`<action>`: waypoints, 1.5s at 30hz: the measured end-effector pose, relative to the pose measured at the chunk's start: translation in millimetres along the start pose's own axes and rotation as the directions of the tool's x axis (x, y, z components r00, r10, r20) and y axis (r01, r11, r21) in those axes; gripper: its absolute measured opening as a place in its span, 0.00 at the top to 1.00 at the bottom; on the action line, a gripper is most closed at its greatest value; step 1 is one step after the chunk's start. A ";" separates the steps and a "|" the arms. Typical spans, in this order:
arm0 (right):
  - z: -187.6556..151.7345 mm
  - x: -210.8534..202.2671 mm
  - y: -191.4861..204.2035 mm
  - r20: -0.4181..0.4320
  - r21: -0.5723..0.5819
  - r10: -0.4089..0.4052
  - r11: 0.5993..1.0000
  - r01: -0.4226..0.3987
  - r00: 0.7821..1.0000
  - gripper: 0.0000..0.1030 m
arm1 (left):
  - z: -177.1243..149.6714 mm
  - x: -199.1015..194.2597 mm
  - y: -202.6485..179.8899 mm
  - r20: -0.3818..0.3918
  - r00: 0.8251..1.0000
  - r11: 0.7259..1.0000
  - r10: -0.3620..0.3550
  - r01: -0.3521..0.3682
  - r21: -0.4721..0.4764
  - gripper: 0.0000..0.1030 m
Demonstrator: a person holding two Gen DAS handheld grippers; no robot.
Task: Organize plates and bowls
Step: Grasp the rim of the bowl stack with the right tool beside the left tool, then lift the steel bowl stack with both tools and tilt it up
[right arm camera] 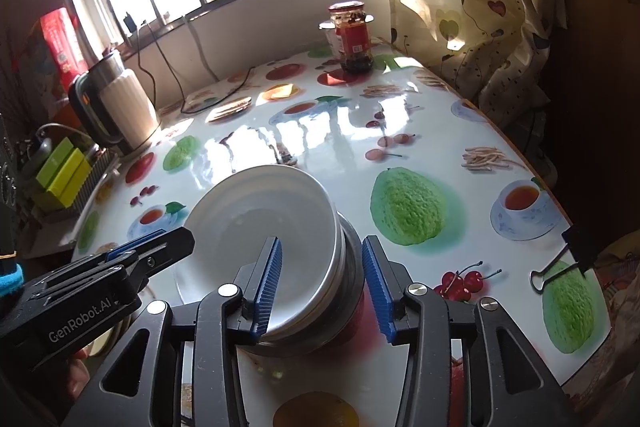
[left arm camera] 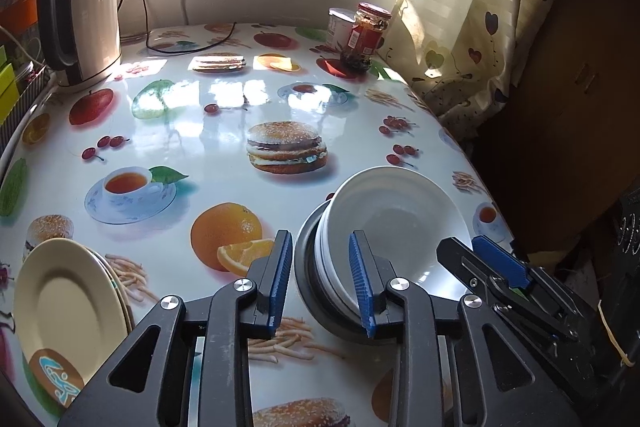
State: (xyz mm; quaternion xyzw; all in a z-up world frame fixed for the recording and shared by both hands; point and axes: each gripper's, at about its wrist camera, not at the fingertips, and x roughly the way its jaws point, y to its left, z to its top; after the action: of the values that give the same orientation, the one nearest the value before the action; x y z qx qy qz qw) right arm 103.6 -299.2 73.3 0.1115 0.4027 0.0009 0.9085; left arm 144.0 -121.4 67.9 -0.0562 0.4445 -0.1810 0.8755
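Plate stack: near left edge of table, top plate cream, face up, long axis toward the far edge. Bowl stack: white bowls nested mouth-up on a dark metal bowl, near the right edge, tilted. Left gripper: jaws partly apart, straddling the left rim of the bowl stack, pads not pressing. Right gripper: jaws partly apart, straddling the right rim, left pad inside the top bowl, no clamping visible
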 end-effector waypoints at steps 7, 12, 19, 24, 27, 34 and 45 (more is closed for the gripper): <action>-4.1 -12.3 -0.6 0.042 -0.003 -0.009 1.000 0.009 0.999 0.59 | -5.8 -16.7 3.3 0.050 0.999 1.000 0.008 -0.008 0.000 0.64; -8.8 -24.6 -3.8 0.081 -0.006 -0.022 1.000 0.023 0.996 0.54 | -14.7 -26.2 6.6 0.083 0.996 0.999 0.031 -0.033 0.016 0.64; -19.0 -32.1 -12.6 0.096 0.009 -0.036 0.999 0.035 0.995 0.54 | -28.5 -34.7 13.4 0.113 0.992 0.998 0.057 -0.061 0.026 0.64; -26.4 -34.9 -19.3 0.104 0.020 -0.048 0.999 0.046 0.993 0.54 | -37.3 -34.9 17.3 0.107 0.992 0.998 0.062 -0.065 0.026 0.64; -29.9 -35.2 -23.1 0.102 0.030 -0.049 0.998 0.046 0.994 0.54 | -41.8 -31.7 18.8 0.094 0.994 0.998 0.063 -0.065 0.023 0.64; -40.2 -32.5 -31.9 0.102 0.028 -0.056 0.998 0.054 0.993 0.54 | -48.8 -22.1 18.3 0.062 0.996 0.998 0.060 -0.062 0.025 0.64; -47.5 -16.2 -40.0 0.063 0.048 -0.035 0.998 0.032 0.997 0.54 | -51.5 -2.2 29.3 0.006 0.999 0.999 0.032 -0.032 -0.017 0.64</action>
State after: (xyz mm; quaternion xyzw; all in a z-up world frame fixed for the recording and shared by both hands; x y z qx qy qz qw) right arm 54.3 -330.1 46.1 0.1260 0.3753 -0.0271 0.9179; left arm 109.5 -90.1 31.2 -0.0571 0.4441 -0.1631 0.8791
